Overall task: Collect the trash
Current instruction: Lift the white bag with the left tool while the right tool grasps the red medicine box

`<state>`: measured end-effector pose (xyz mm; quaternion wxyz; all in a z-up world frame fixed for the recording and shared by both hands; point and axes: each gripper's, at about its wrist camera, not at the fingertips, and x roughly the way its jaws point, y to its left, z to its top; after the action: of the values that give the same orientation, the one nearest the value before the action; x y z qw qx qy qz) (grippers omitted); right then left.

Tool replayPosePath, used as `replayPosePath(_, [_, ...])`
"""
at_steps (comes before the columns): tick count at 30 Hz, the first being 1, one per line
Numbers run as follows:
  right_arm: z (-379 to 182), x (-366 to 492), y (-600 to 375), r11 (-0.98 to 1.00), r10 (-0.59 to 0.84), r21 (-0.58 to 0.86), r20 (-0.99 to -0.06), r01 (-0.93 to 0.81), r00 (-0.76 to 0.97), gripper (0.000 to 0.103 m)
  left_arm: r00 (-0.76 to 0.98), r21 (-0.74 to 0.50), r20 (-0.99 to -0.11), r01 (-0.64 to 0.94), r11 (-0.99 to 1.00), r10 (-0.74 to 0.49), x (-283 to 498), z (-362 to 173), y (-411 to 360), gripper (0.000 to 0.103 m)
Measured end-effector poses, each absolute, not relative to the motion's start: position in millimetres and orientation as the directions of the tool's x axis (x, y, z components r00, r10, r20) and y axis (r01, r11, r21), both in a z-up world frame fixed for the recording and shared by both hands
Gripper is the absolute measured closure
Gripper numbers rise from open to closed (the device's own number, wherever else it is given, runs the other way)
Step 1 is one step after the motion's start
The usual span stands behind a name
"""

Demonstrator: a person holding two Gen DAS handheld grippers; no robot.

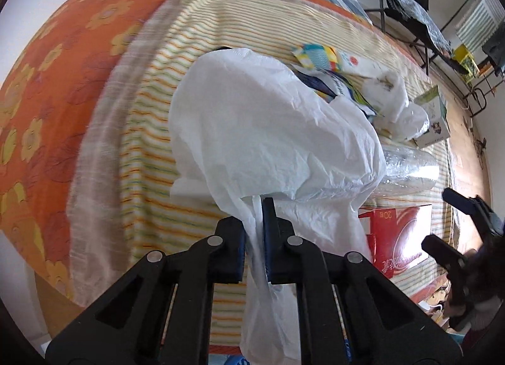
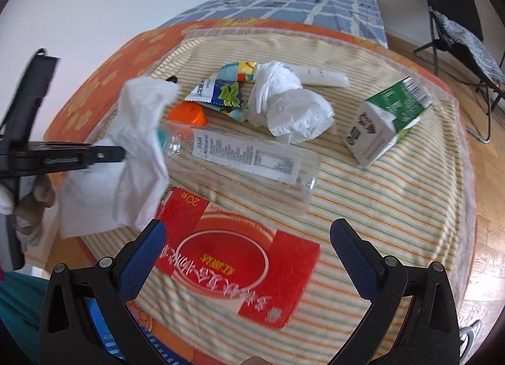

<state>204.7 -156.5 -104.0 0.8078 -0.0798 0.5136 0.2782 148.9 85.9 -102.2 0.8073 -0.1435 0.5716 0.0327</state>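
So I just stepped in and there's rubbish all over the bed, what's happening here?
A person with two handheld grippers is collecting trash off the striped blanket. The left gripper is shut on a white tissue, lifted above the bed. The right gripper is open over the red packet. The clear bottle, green carton, snack wrapper and crumpled white bag lie uncollected.

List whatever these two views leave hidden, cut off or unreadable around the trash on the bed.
- Left wrist view: the white tissue held in the left gripper covers most of the clear bottle and part of the red packet.
- Right wrist view: the bottle's label print is too small to read.
- Right wrist view: the right gripper, jaws apart, hides the packet's near corners.
- Right wrist view: the orange cap is partly behind the tissue.
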Motion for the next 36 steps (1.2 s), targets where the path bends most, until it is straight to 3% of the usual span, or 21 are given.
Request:
replayPosePath(10, [-130,224,-164,0.836,0.453,0.347,-0.873,-0.424,0.18,0.001,0.401,-0.207,-0.912,-0.262,0.943,-0.089,127,-79,127,0.096])
replayPosePath(15, [-127,208,-162,0.791,0.488,0.384,-0.865,-0.476,0.115,0.001,0.431,-0.212,-0.899,-0.277,0.937,-0.076,117,-67,139,0.096])
replayPosePath(19, [-125,182,-146,0.754,0.426,0.278,-0.897,-0.595,0.121,0.001,0.449,-0.225,-0.89,-0.289,0.93,-0.076,108,-60,146,0.096])
replayPosePath(24, [-133,155,-113,0.709,0.25,0.012,-0.939,-0.705,0.236,0.001,0.463,-0.192,-0.885,-0.266,0.945,-0.05,97,-55,139,0.097])
replayPosePath(27, [-138,150,-100,0.692,0.175,-0.083,-0.945,-0.717,0.278,0.013,0.471,-0.171,-0.881,-0.238,0.956,-0.041,90,-52,131,0.097])
replayPosePath(36, [-125,132,-117,0.695,0.21,-0.077,-0.929,-0.715,0.305,0.023,0.51,-0.138,-0.859,-0.162,0.977,-0.037,65,-38,112,0.098])
